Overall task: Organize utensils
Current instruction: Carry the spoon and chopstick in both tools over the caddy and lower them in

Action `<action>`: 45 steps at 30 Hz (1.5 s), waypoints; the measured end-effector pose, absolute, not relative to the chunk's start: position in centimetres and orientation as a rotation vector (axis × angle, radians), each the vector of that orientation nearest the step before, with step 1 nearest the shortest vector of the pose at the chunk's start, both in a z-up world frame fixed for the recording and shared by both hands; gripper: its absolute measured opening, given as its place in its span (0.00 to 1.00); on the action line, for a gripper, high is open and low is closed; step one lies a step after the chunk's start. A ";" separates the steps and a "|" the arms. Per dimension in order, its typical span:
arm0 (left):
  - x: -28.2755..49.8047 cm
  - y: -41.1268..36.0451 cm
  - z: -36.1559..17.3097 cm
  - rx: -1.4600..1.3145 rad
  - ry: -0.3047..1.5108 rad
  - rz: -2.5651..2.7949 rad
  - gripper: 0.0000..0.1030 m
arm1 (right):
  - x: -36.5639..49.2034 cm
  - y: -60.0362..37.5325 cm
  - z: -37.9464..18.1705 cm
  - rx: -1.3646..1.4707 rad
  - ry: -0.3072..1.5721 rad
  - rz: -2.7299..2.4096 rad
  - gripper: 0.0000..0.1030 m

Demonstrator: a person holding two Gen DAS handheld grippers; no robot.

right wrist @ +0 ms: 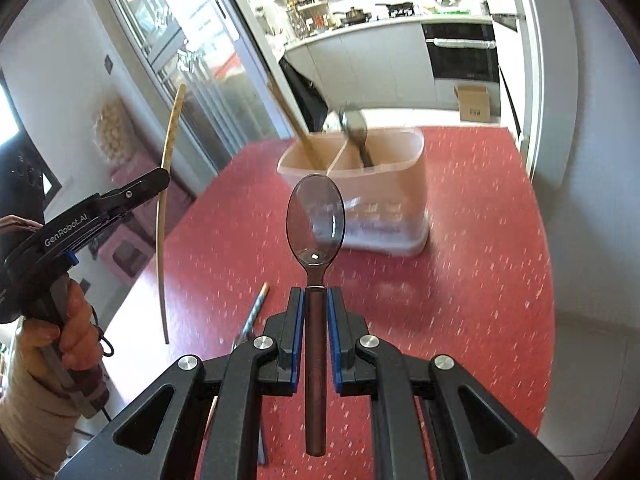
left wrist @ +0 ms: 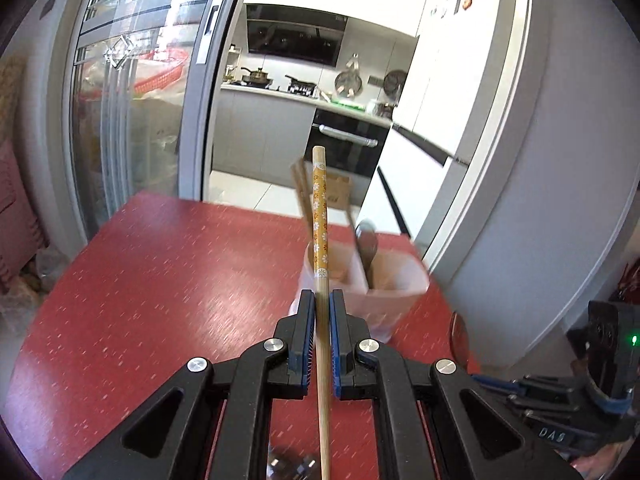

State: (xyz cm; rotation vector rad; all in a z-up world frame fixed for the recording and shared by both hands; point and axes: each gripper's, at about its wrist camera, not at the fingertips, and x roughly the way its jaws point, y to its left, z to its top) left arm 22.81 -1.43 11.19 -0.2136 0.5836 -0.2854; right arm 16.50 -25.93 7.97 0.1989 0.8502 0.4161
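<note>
1. Up front, the left gripper (left wrist: 322, 300) has its blue-padded fingers (left wrist: 305, 336) pressed narrow on a chopstick (left wrist: 321, 232), a pale wooden stick with an orange flower-patterned upper part.
2. That chopstick points forward and up, its top end rising above the utensil holder (left wrist: 394, 292) in the left wrist view; the right wrist view shows it clear of the holder, off to its left.
3. The right gripper (right wrist: 316, 300) is clamped on the dark handle of a spoon (right wrist: 316, 216), whose translucent smoky bowl faces the camera in front of the holder.
4. The utensil holder is a pale pink plastic tub with an inner divider, standing on the red speckled table (right wrist: 460, 280) toward its far edge.
5. Inside the holder, a wooden chopstick (right wrist: 296, 128) leans out of the left compartment and a dark metal spoon (right wrist: 354, 124) stands in the right one; both look blurred.
6. Nearer than the holder, a blue-patterned stick-like utensil (right wrist: 256, 312) lies on the table just left of the right gripper's fingers; its near part is hidden, so what it is cannot be told.
7. Left of the holder, in the right wrist view, a hand (right wrist: 60, 332) grips the left gripper's handle.
</note>
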 end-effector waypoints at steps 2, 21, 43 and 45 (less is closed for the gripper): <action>24.1 -1.9 11.8 -0.226 0.568 -0.291 0.35 | 17.4 -26.1 8.5 0.202 0.836 0.416 0.12; 36.8 -5.8 14.1 -0.222 0.419 -0.249 0.35 | 30.5 -27.4 12.5 0.225 0.698 0.403 0.12; 38.4 -7.3 8.2 -0.191 0.355 -0.177 0.35 | 33.6 -23.5 5.9 -0.025 0.538 0.356 0.12; 37.8 -7.3 7.7 -0.178 0.356 -0.175 0.35 | 33.3 -23.2 5.4 -0.047 0.539 0.357 0.12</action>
